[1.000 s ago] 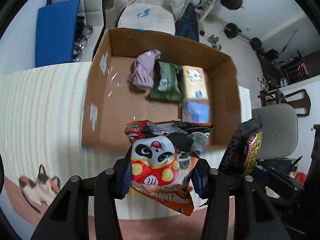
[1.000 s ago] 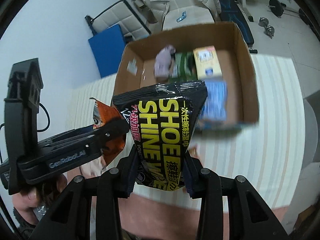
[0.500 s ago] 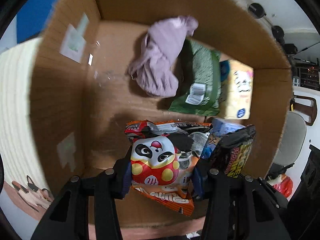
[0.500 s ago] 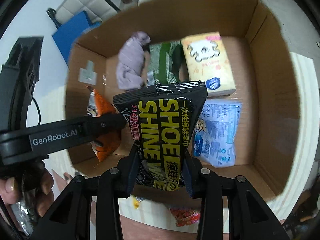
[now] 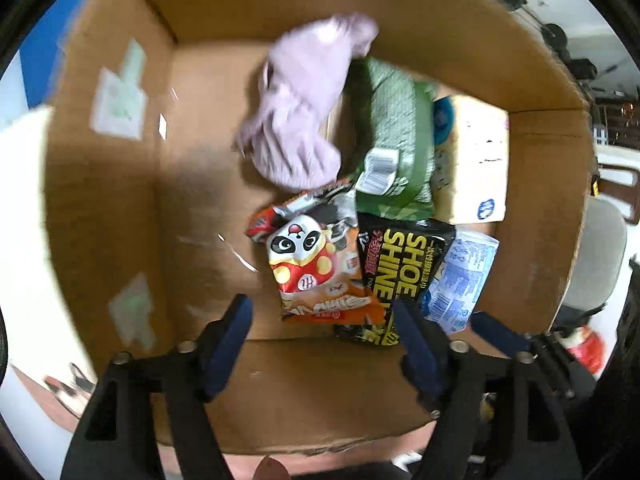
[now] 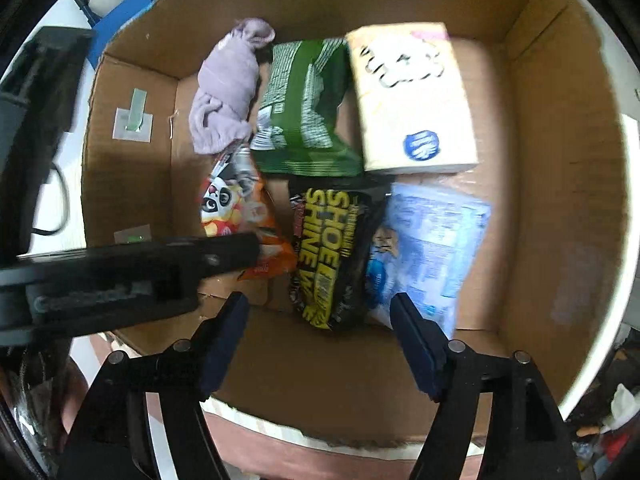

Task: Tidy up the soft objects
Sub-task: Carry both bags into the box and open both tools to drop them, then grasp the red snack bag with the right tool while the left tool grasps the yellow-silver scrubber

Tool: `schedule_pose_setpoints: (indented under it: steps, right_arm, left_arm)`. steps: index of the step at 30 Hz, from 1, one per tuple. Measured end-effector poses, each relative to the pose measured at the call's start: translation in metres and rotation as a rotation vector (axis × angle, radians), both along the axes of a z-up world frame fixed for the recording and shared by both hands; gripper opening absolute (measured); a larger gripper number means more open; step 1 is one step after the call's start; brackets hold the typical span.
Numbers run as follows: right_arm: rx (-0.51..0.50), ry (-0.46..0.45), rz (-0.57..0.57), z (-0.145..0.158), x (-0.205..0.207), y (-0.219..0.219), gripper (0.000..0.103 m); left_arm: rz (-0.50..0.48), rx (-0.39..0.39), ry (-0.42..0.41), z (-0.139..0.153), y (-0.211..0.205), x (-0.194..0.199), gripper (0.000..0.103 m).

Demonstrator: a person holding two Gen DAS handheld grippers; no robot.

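Note:
Both views look down into an open cardboard box (image 5: 100,208) (image 6: 560,200). The orange panda snack pack (image 5: 316,264) (image 6: 236,208) lies loose on the box floor below my left gripper (image 5: 324,320), whose jaws are opening with nothing pressed between the pads. Beside it lies the black "SHOE SHINE" wipes pack (image 5: 400,272) (image 6: 328,256), under my right gripper (image 6: 320,312), whose jaws are also opening and clear of it. The left gripper's black body crosses the right wrist view at the left.
Further in the box lie a lilac cloth (image 5: 304,108) (image 6: 228,84), a green pack (image 5: 396,144) (image 6: 304,108), a cream tissue pack (image 5: 472,160) (image 6: 412,96) and a pale blue pack (image 5: 460,276) (image 6: 424,248). The box's left half floor is bare. A chair (image 5: 592,256) stands outside.
Both grippers came down from above the box rim into the box, then opened. The panda pack and the shoe shine pack dropped out of the jaws onto the box floor.

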State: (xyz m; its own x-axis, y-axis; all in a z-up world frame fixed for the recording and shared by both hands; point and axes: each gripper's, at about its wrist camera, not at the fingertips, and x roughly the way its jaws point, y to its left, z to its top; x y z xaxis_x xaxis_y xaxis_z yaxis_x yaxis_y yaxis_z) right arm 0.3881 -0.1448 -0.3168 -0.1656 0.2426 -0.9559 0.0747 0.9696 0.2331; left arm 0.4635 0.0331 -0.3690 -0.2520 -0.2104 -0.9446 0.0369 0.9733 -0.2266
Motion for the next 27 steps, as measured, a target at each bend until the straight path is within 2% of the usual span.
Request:
schedule_pose_setpoints:
  steps: [1, 3, 4, 6, 8, 16, 23, 27]
  right_arm:
    - [-0.012, -0.008, 0.01, 0.005, -0.001, 0.0, 0.076]
    - [-0.041, -0.021, 0.02, 0.014, -0.003, 0.0, 0.084]
    - [-0.048, -0.03, 0.021, 0.02, -0.005, -0.002, 0.091]
    - [-0.069, -0.06, 0.02, 0.033, -0.009, -0.002, 0.095]
    - [-0.099, -0.091, 0.033, 0.045, -0.014, -0.005, 0.102]
    - [-0.17, -0.203, 0.029, 0.083, -0.04, -0.018, 0.103]
    - [-0.236, -0.324, 0.029, 0.118, -0.066, -0.018, 0.103]
    - [-0.226, -0.369, 0.0, 0.137, -0.082, -0.024, 0.103]
  left_arm:
    - [-0.01, 0.014, -0.027, 0.008, 0.0, -0.002, 0.075]
    - [-0.017, 0.028, -0.076, 0.025, 0.001, -0.007, 0.077]
    - [-0.02, 0.046, -0.107, 0.035, 0.002, -0.01, 0.086]
    - [-0.03, 0.073, -0.171, 0.051, 0.002, -0.018, 0.098]
    - [-0.038, 0.11, -0.228, 0.067, 0.003, -0.025, 0.099]
    - [0.009, 0.113, -0.357, 0.113, 0.01, -0.055, 0.099]
    - [0.026, 0.15, -0.52, 0.143, 0.007, -0.098, 0.099]
    - [0.026, 0.158, -0.569, 0.159, 0.01, -0.117, 0.099]
